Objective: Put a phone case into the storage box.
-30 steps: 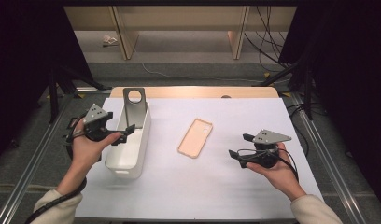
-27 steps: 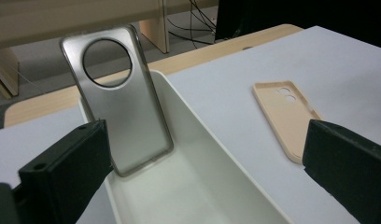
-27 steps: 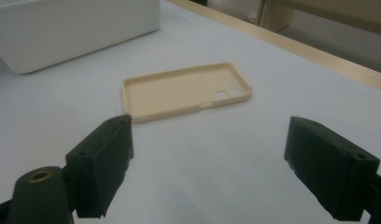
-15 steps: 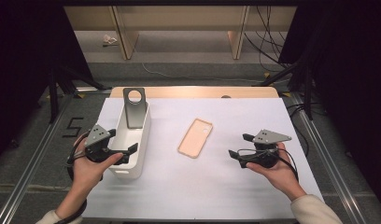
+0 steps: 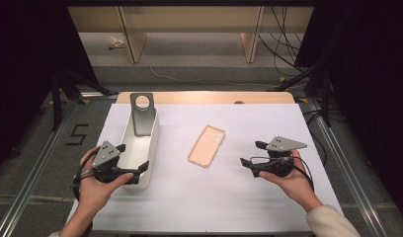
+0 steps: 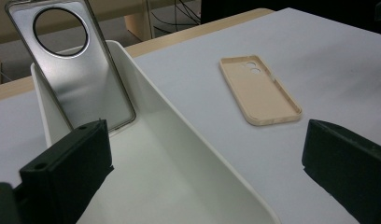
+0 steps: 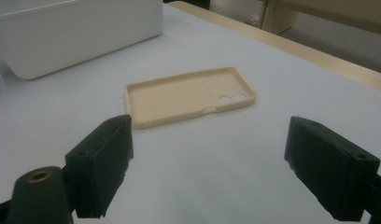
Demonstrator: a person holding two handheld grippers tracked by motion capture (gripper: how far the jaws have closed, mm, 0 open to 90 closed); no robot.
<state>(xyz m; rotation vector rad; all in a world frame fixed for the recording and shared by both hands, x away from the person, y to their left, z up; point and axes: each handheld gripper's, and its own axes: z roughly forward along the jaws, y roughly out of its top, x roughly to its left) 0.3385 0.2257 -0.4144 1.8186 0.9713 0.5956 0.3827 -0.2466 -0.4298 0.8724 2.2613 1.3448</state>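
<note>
A beige phone case (image 5: 206,145) lies open side up in the middle of the white table; it also shows in the left gripper view (image 6: 258,91) and the right gripper view (image 7: 184,95). A silver phone case (image 5: 142,114) with a round hole leans upright at the far end of a long white bin (image 5: 155,132). My left gripper (image 5: 135,158) is open over the bin's near end, one jaw inside the bin (image 6: 179,116) and one outside, holding nothing. My right gripper (image 5: 250,153) is open low over the table, right of the beige case, pointing at it.
A wooden strip (image 5: 204,97) edges the table's far side. Metal rails (image 5: 338,148) run along both sides, and a "5" (image 5: 77,134) is marked on the floor at left. Shelf legs and cables (image 5: 283,44) stand beyond the table.
My left gripper has drawn back along the bin, from beside its middle to its near end. The right gripper and both cases have stayed put.
</note>
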